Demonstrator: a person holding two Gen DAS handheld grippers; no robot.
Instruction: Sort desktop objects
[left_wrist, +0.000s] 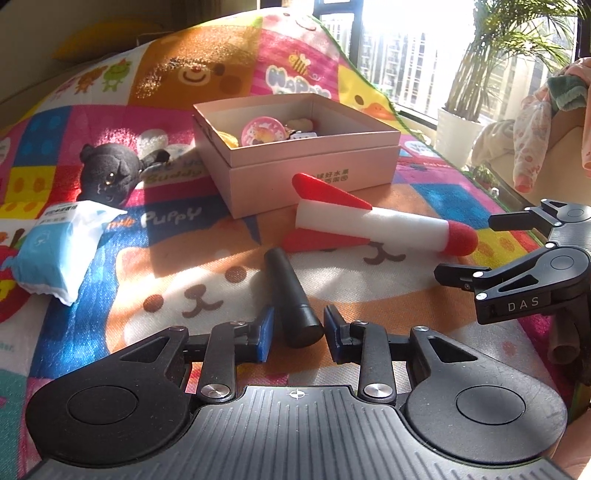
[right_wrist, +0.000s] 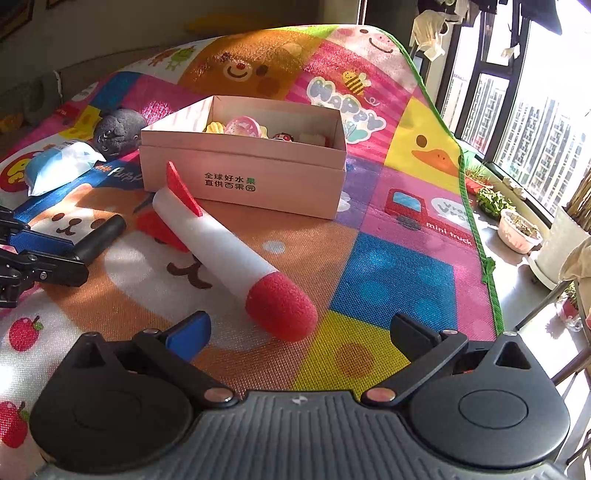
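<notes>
1. Black cylinder (left_wrist: 295, 299) lying on the patterned mat (left_wrist: 229, 280), near end sitting between the blue pads of the left tool (left_wrist: 298, 334)
2. Left tool drawn narrow around that end; left pad (left_wrist: 266, 334) apparently just clear, right pad (left_wrist: 330, 325) close against it, firm contact hard to confirm
3. Step in hand, judging by the pose: securing the cylinder for a lift toward the pink box (left_wrist: 314, 173)
4. Next move calls for a snug squeeze, a straight lift, then a carry over the foam rocket (left_wrist: 373, 225) lying between cylinder and box
5. Right tool (right_wrist: 306, 332) spread wide and empty, hovering just short of the rocket's red nose (right_wrist: 282, 310)
6. Pink box open-topped, already holding a round pink item (left_wrist: 263, 132), something yellow and a few small pieces too small to name
7. Still outside the box: black plush toy (left_wrist: 110, 173) and pale blue packet (left_wrist: 55, 243), both left of it
</notes>
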